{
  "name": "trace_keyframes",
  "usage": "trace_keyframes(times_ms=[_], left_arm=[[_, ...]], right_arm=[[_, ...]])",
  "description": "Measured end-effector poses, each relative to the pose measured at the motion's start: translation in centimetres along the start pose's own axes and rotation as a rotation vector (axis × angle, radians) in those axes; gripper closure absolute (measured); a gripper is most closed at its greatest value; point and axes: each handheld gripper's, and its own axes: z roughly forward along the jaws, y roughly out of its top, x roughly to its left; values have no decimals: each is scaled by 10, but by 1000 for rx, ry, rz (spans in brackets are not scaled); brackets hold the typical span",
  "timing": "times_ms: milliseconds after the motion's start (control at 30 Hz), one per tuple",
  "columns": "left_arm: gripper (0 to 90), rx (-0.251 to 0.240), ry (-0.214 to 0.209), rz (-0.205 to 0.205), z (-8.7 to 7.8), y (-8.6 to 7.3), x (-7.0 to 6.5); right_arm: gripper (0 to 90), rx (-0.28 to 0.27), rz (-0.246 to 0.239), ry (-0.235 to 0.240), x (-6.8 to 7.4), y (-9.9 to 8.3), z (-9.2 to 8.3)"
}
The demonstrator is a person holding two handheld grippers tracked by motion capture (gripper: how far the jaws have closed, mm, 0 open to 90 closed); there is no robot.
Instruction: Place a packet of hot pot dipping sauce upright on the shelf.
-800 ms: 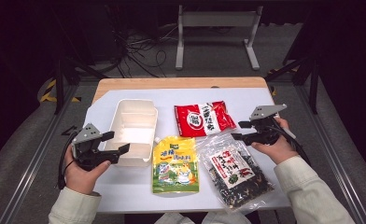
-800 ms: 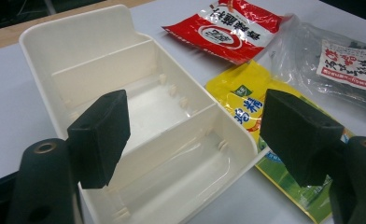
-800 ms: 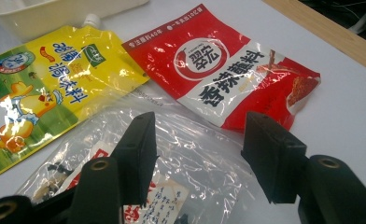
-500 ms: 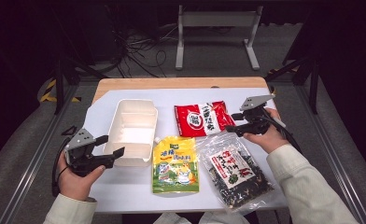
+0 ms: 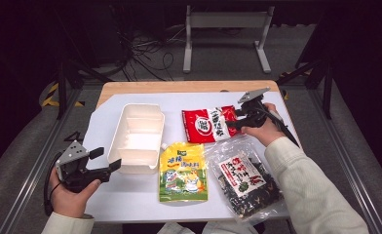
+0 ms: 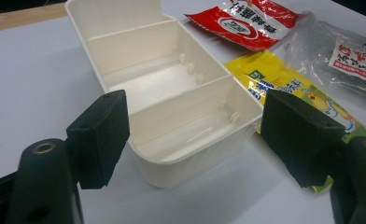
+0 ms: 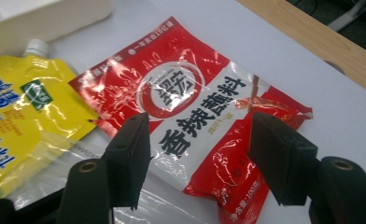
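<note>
Red foil sachet [image 7: 195, 126] lies just ahead of the right gripper [image 7: 195, 158], jaws apart — light, slippery, crinkly; pinch its near edge. Left gripper [image 6: 190, 140] gapes empty.

Two hand-held grippers, each carried by a person wearing pale cream long sleeves. The left gripper [image 5: 104, 161] has a black body, a grey three-cornered plate on top and a black cable looping behind the hand. The right gripper [image 5: 233, 118] is built the same, with a grey plate and a dark cable trailing past the wrist. Seen close in the gripper views, each jaw is a matte black block, with a brass-coloured ringed hole in the rounded arm below it.
</note>
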Motion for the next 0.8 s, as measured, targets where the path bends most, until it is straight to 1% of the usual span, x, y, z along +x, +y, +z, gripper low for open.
trace_keyframes(times_ms=[100,167,200,267,300,400,500,567,633,733,800], left_arm=[[244,6,1,11,0,0,-1],[242,6,-1,11,2,0,-1],[242,6,-1,11,2,0,-1],[241,10,-2,7,3,0,-2],[240,10,-3,12,3,0,-2],[239,12,-7,17,4,1,-2],[238,13,-9,19,7,2,-3],[238,21,-11,31,10,2,-3],[238,19,-12,32,11,2,-4],[238,23,-13,33,12,2,-4],[238,18,-15,31,12,2,-4]], right_arm=[[388,20,32,-27,-8,-1,10],[384,34,60,-42,-12,-2,15],[384,34,60,-42,-12,-2,15],[376,42,90,-54,-17,-3,19],[373,45,100,-59,-19,-4,21],[367,67,126,-68,-24,-7,28],[366,80,134,-73,-27,-9,31],[363,107,161,-78,-31,-13,40],[358,113,170,-80,-32,-14,43],[336,122,232,-82,-34,-18,51],[332,124,238,-83,-35,-18,52]])
